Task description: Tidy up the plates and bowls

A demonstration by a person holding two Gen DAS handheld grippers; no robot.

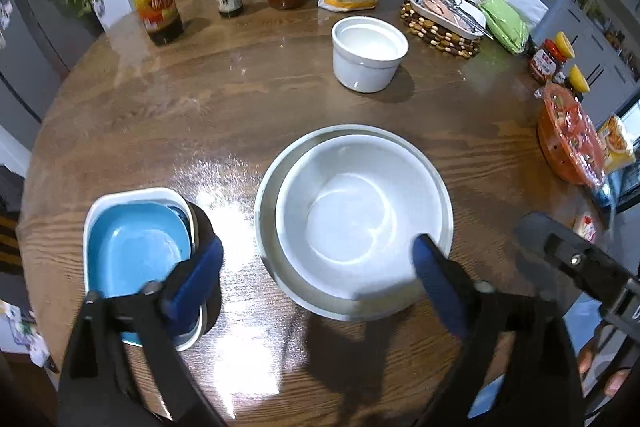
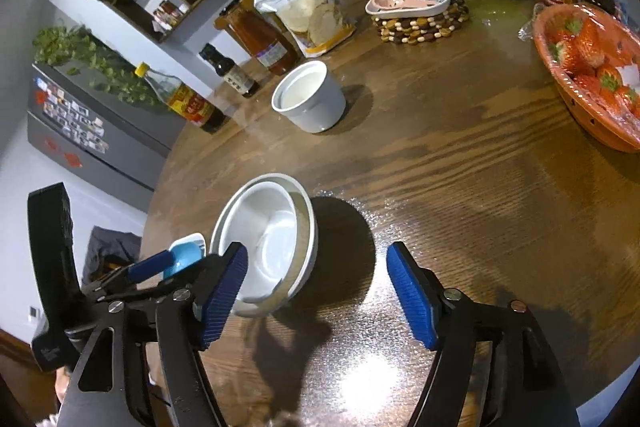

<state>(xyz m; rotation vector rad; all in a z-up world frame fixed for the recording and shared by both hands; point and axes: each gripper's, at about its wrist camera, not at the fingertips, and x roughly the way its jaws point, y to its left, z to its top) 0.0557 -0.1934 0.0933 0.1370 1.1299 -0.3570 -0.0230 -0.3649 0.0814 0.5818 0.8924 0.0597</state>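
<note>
Wooden table (image 1: 240,99) holds nested white bowls (image 1: 352,219); both grippers' fingers (image 2: 412,295) spread wide.

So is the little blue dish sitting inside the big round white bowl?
No, the small blue square dish sits in a white square dish, beside the round white bowl.

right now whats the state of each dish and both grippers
white round bowl: nested in a larger round dish, empty
larger round dish: upright on the table
blue square dish: nested in a white square dish
white ramekin: upright, standing alone
left gripper: jaws open, holding nothing
right gripper: jaws open, holding nothing
strawberry basket: wrapped in film
</note>
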